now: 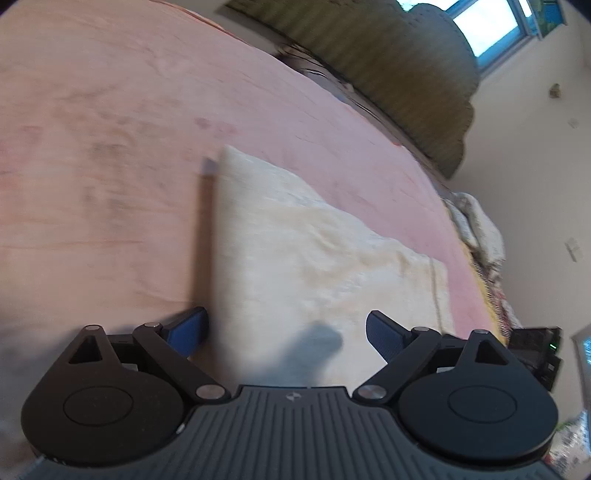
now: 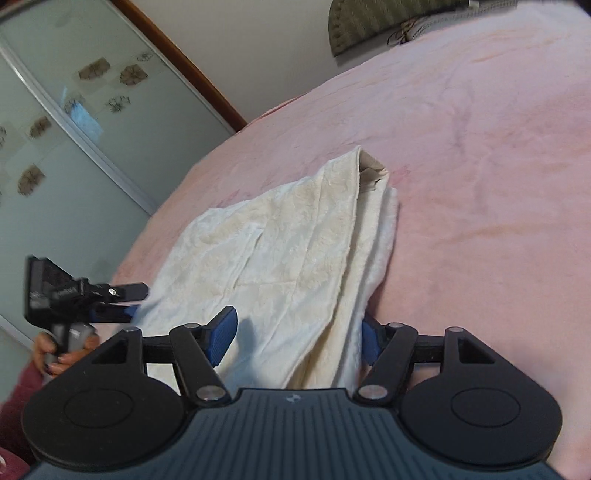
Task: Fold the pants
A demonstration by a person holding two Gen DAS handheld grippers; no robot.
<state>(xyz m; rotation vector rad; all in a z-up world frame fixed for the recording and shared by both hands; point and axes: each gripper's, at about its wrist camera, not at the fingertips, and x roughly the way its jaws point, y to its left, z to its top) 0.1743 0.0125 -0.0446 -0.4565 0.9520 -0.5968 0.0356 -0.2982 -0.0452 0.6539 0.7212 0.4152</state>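
Note:
Cream pants [image 1: 295, 240] lie folded in a long strip on the pink bed cover [image 1: 110, 147]. My left gripper [image 1: 286, 326] hovers over their near end, open wide, its blue pads [image 1: 190, 328] either side of the cloth and not pressing it. In the right wrist view the pants [image 2: 288, 240] run away from me, with the layered fold edge on the right. My right gripper [image 2: 295, 336] is open around their near end; the left pad [image 2: 221, 332] stands free and the right pad is half hidden behind the fabric edge. The left gripper [image 2: 135, 301] shows at the cloth's left corner.
An olive striped headboard [image 1: 388, 74] and a window [image 1: 487, 29] lie beyond the bed. Crumpled bedding [image 1: 480, 229] sits at the bed's right edge. A frosted sliding door [image 2: 74, 129] stands to the left. A person's hand [image 2: 55, 354] grips the left tool's handle.

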